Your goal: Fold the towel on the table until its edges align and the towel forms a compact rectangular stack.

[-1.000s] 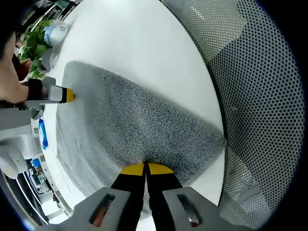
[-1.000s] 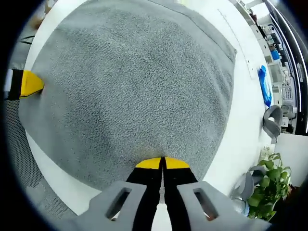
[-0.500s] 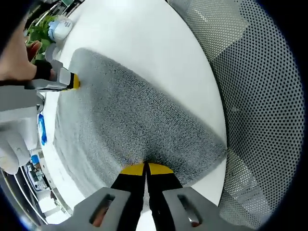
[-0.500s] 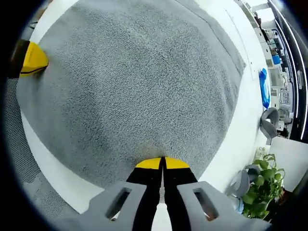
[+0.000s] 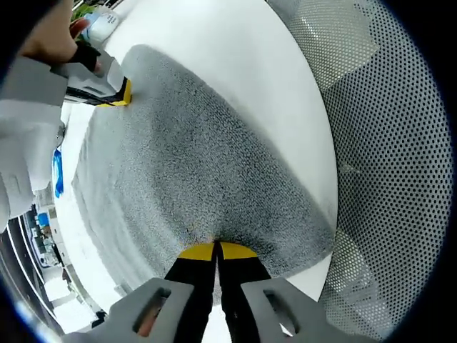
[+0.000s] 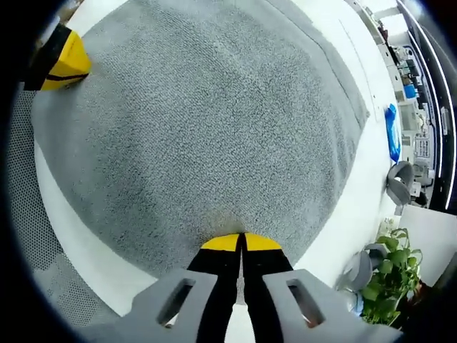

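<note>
Grey towel [image 5: 207,164] lies on white surface [image 5: 235,64]. Left hand-held gripper [image 5: 215,249] pinching towel edge; right hand-held gripper [image 6: 240,241] pinching other corner. Potted plant [image 6: 389,282] beyond right one.

**White surface, mesh chair, cluttered room edge**

A smooth white surface [image 5: 235,64] with a curved-looking edge fills the middle of the left gripper view, evenly lit with soft glare. Beside its edge stands a grey perforated mesh chair back [image 5: 389,164], dotted with small dark holes. In the right gripper view the same white surface [image 6: 357,207] runs toward a leafy green potted plant [image 6: 389,282]. A small blue object [image 6: 390,132] lies farther along, near blurred shelves and equipment [image 6: 421,93] at the room's bright edge.
</note>
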`<state>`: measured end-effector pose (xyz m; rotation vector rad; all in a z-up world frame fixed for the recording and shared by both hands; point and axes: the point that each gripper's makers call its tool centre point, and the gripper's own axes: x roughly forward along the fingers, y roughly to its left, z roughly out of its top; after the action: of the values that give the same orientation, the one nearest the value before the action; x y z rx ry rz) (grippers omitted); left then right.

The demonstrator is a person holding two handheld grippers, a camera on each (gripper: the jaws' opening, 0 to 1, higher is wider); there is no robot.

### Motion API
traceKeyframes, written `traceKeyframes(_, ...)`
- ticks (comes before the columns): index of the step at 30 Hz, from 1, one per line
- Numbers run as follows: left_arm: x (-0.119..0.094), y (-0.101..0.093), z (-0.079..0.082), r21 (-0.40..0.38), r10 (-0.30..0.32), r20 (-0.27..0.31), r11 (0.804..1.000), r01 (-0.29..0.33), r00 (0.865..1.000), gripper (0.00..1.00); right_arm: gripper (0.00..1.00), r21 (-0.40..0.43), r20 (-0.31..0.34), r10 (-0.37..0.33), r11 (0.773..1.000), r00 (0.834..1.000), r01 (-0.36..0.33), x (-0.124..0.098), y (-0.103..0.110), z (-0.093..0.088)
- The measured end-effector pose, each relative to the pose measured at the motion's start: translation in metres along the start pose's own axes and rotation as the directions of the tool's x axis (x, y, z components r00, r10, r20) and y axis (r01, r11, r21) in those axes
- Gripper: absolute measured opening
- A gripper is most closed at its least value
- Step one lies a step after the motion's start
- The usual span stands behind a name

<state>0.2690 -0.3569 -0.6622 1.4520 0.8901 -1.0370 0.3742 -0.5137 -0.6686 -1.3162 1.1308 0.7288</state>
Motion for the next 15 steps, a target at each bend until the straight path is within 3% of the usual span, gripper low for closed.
traceKeyframes(7, 0.0, 0.001, -0.002, -0.013, 0.003, 0.0, 1.0, -0.003, 1.0, 0.01, 0.0, -0.03, -0.029, -0.022, 0.999, 0.999, 0.021, -0.001, 0.001, -0.001)
traceKeyframes(15, 0.002, 0.006, -0.011, -0.048, 0.019, -0.018, 0.999, -0.02, 1.0, 0.01, 0.0, 0.033, -0.03, -0.002, 0.999, 1.0, 0.003, -0.003, 0.005, -0.001)
